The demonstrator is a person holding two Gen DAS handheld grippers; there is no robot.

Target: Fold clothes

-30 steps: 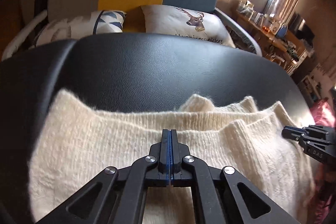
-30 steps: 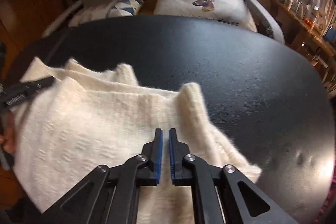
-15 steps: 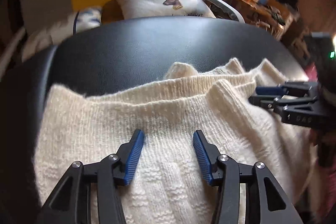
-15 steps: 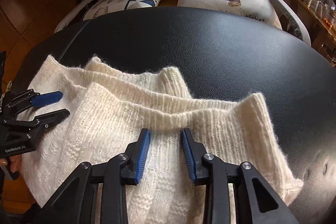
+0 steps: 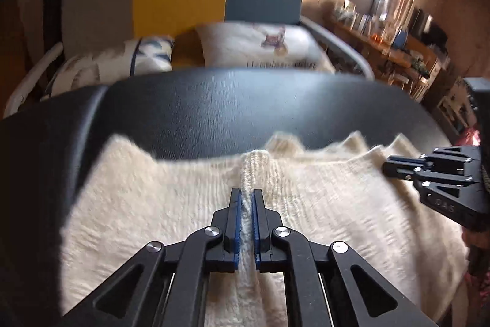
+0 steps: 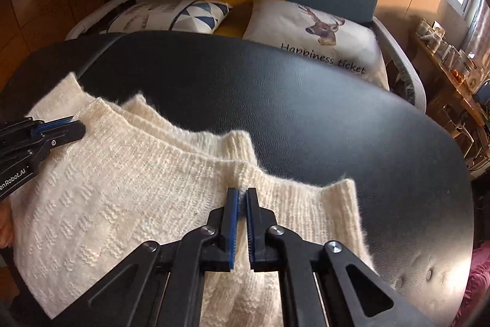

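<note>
Across the black desk (image 6: 306, 118) at centre frame lies the cream sweater (image 6: 107, 204), where I have my left claw (image 5: 246, 198) clamped on a raised knit ridge and my right claw (image 6: 242, 198) pinching its ribbed edge.

sweater (image 6: 128, 198) on table (image 6: 306, 112), cushions (image 6: 321, 29) behind
</note>
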